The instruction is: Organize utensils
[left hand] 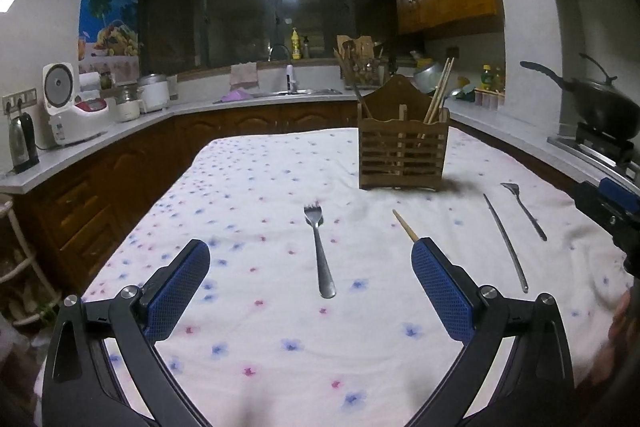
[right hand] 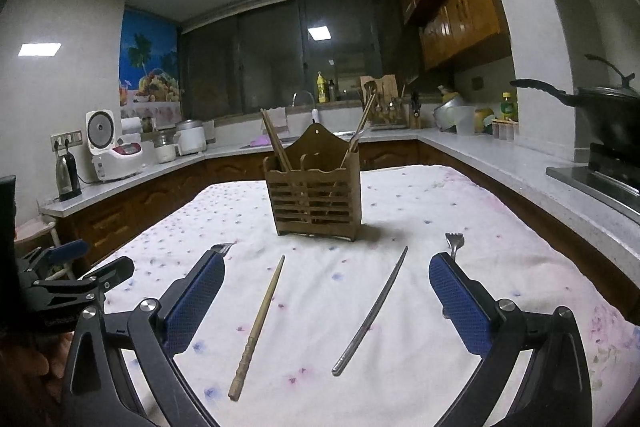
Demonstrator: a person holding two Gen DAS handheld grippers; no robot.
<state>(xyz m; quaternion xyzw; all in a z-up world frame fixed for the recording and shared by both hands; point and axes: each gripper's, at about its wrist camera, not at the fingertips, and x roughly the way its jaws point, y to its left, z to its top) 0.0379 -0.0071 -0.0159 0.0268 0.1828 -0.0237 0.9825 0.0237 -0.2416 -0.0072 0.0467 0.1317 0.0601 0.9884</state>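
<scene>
A wooden slatted utensil holder (left hand: 403, 155) stands on the floral tablecloth (left hand: 256, 195) and holds several chopsticks. It also shows in the right wrist view (right hand: 316, 201). My left gripper (left hand: 310, 259) is open and empty, with a metal fork (left hand: 320, 251) lying between its fingers. A wooden chopstick (left hand: 405, 225), a metal chopstick (left hand: 506, 243) and a second fork (left hand: 524, 209) lie to the right. My right gripper (right hand: 326, 275) is open and empty above a wooden chopstick (right hand: 258, 327) and a metal chopstick (right hand: 372, 311). Forks (right hand: 454, 243) peek past both its fingers.
Kitchen counters wrap around the table. A rice cooker (left hand: 68, 107) and kettle (left hand: 22, 143) stand at left, a sink (left hand: 288, 89) at the back, a wok (left hand: 600, 103) on the stove at right. The right gripper shows at the left view's right edge (left hand: 608, 211).
</scene>
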